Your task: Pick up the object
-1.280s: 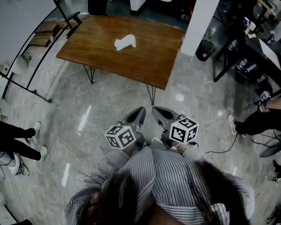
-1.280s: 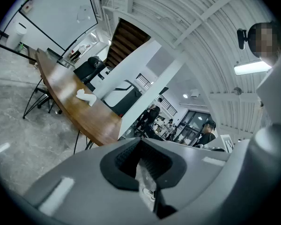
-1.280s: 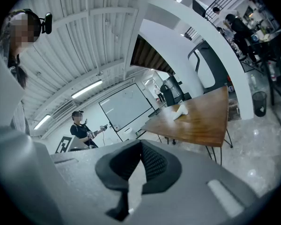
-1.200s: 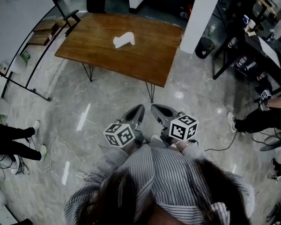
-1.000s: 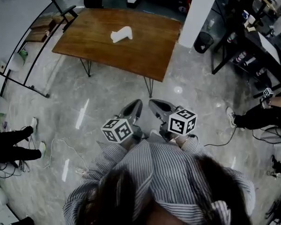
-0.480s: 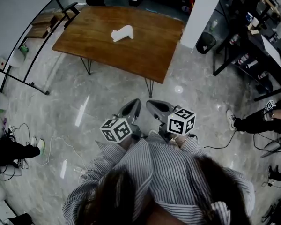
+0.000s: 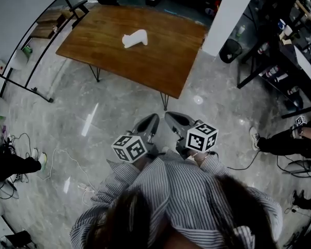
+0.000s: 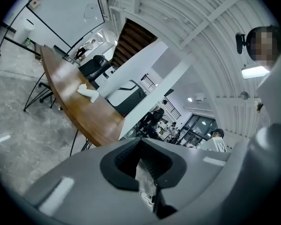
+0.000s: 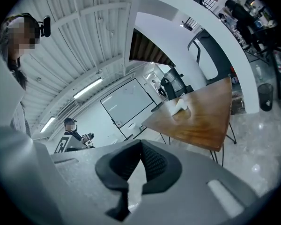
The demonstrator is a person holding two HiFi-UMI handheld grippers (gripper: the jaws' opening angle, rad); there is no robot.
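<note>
The white object (image 7: 134, 39) lies on the far half of a brown wooden table (image 7: 160, 61), a long way ahead of me. My left gripper (image 7: 154, 119) and right gripper (image 7: 168, 116) are held side by side near my chest, over the grey floor and short of the table's near corner. Both are shut with nothing between their jaws. In the left gripper view the white object (image 8: 88, 93) shows far off on the table (image 8: 75, 109), beyond the closed left gripper (image 8: 143, 142). The right gripper view shows the white object (image 9: 180, 106) past the closed right gripper (image 9: 141, 144).
A whiteboard on a black stand (image 7: 20, 14) is left of the table. A white pillar (image 7: 230, 9), a black bin (image 7: 230, 51) and a cluttered desk (image 7: 285, 51) are to the right. A person's legs (image 7: 280, 141) reach in at right, another's (image 7: 10, 165) at left. Cables (image 7: 67, 165) lie on the floor.
The view has drifted a little and the table sits slightly higher in it. Both grippers stay shut near my chest. The person at the left edge has shifted toward the lower left.
</note>
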